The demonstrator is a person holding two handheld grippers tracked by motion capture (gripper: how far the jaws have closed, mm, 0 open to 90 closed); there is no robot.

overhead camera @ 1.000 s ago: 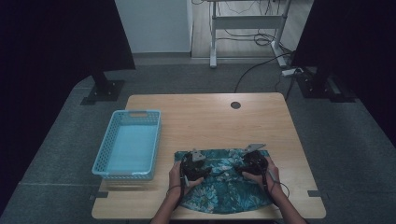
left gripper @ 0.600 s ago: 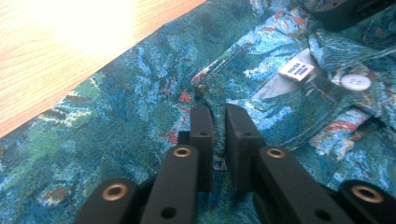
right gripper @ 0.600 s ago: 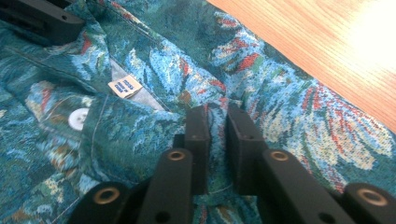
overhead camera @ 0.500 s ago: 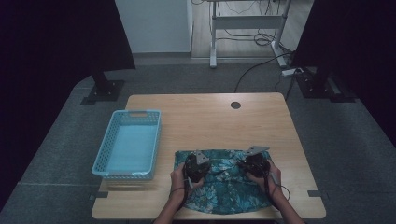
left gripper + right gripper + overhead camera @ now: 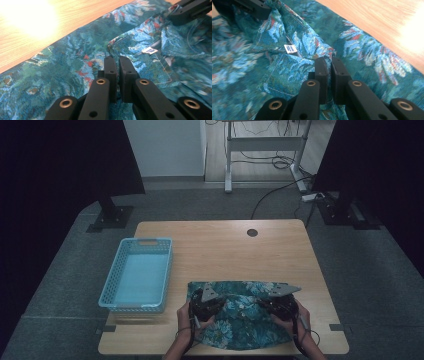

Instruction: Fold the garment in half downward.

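Pinching the teal floral-print cloth garment (image 5: 240, 312) for folding

Both the left tool (image 5: 117, 65) and right tool (image 5: 328, 65) are clamping its fabric on the wooden surface (image 5: 220, 245); next probably lifting evenly.

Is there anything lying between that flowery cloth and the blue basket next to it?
Nothing visible does. The flowery cloth lies at the table's near edge, both tongs closed on its fabric, left tongs and right tongs. Only bare table separates it from the blue basket to its left, which looks empty.
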